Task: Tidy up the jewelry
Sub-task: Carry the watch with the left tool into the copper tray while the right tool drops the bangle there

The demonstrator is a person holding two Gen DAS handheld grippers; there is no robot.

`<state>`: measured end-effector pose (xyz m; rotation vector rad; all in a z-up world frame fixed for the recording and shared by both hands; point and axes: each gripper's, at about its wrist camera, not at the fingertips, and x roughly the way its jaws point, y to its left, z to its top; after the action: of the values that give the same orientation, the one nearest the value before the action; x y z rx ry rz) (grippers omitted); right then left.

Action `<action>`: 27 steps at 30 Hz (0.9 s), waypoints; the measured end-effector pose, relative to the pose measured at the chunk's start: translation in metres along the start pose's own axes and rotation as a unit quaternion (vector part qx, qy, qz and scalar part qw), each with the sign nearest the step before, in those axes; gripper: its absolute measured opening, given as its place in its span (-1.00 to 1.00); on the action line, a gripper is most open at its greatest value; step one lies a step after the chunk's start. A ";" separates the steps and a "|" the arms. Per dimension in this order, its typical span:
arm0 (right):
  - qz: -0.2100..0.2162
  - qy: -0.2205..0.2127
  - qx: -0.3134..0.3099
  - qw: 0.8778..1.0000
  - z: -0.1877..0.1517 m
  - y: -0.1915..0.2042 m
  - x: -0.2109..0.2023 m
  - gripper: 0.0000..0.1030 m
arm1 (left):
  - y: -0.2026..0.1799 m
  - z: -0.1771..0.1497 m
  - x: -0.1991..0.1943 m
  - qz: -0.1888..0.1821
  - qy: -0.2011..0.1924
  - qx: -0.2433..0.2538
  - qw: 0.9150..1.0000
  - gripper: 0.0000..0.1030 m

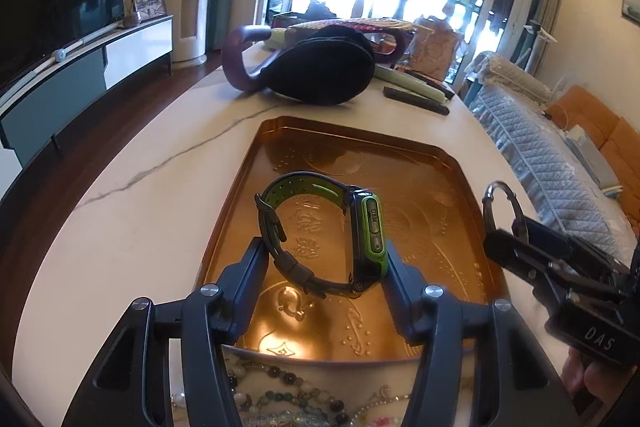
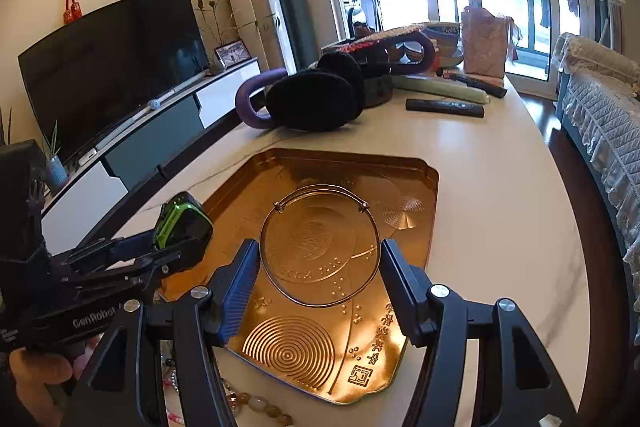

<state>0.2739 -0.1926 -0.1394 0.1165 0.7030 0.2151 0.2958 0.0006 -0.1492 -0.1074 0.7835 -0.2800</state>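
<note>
My left gripper is shut on a black and green sports watch and holds it over the gold embossed tray. My right gripper is shut on a thin silver bangle, also over the tray. In the left wrist view the right gripper shows at the right with the bangle. In the right wrist view the left gripper shows at the left with the watch. Bead necklaces and bracelets lie on the table before the tray; they also show in the right wrist view.
The tray lies on a white marble table. At the far end are black earmuffs with a purple band, a remote, a green rolled item, bowls and a pink bag. A sofa stands at the right, a TV cabinet at the left.
</note>
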 end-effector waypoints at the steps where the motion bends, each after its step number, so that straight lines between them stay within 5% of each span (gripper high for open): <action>1: -0.004 0.008 -0.002 1.000 -0.002 -0.001 0.004 0.13 | 0.002 0.000 0.003 0.002 0.005 -0.001 1.000 0.09; 6: -0.012 0.052 0.004 0.999 -0.012 -0.005 0.024 0.13 | -0.006 -0.005 0.020 0.034 0.027 0.021 0.999 0.09; 22: -0.025 0.097 -0.037 0.994 -0.028 0.009 0.045 0.14 | -0.009 -0.014 0.036 0.033 0.067 0.027 0.997 0.12; 24: -0.029 0.099 -0.049 0.993 -0.028 0.013 0.046 0.21 | -0.010 -0.014 0.032 0.035 0.065 0.027 0.997 0.23; 26: -0.027 0.089 -0.058 0.994 -0.027 0.018 0.041 0.52 | -0.012 -0.010 0.022 0.036 0.052 0.027 0.998 0.79; 27: -0.026 0.083 -0.060 0.994 -0.026 0.020 0.038 0.57 | -0.012 -0.007 0.015 0.038 0.040 0.027 0.998 0.85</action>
<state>0.2822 -0.1638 -0.1792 -0.0346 0.8566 0.2181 0.2979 -0.0152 -0.1619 -0.0151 0.8565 -0.2347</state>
